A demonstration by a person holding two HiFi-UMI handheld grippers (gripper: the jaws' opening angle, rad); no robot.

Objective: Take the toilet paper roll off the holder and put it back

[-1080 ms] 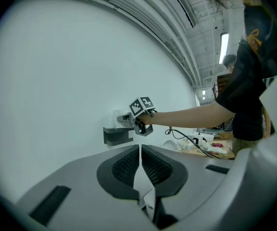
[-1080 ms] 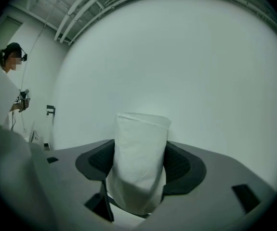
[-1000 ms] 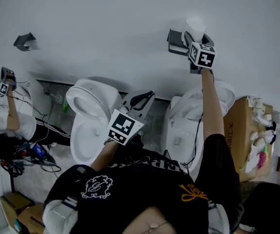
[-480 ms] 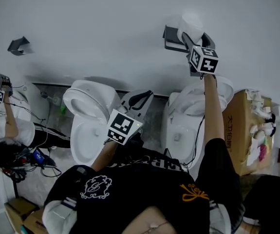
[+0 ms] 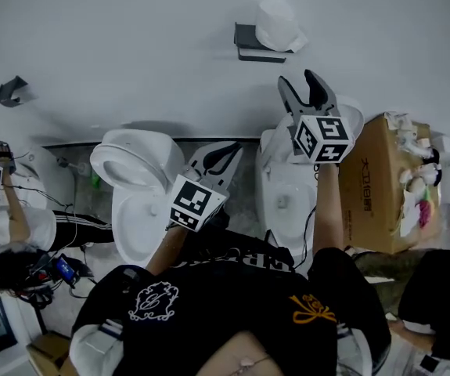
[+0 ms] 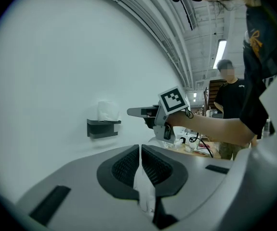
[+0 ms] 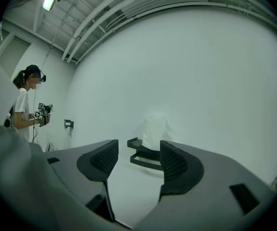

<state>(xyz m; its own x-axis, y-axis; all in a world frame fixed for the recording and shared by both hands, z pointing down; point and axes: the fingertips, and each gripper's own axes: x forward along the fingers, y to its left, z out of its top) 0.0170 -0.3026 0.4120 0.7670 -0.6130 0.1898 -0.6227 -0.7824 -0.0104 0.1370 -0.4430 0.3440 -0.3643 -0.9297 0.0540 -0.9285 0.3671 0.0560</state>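
Evidently the right claw (image 5: 297, 83) has just backed away. A second ago it was up against the white toilet paper roll (image 5: 275, 24) on the dark wall-mounted holder (image 5: 248, 44); now it hangs well clear, with the roll at about its 11 o'clock in the head view. Its jaws have narrowed a little in the last half second but stand apart with nothing between them, only wall, roll and holder beyond the gap. The roll sits upright on the holder, a loose flap at its 3 o'clock side. From that, the put-back looks done. The left claw (image 5: 218, 157) hangs low at 7 o'clock of the right one, jaws pressed together on nothing, taking no part.

As for containers, the holder carries the roll alone. A brown cardboard box (image 5: 375, 186) at 3 o'clock of the right arm lies open, with pale and coloured items at its mouth; what they are cannot be made out. The white toilet bowl (image 5: 135, 210) at 9 o'clock of the left claw has its lid raised, and nothing shows inside.
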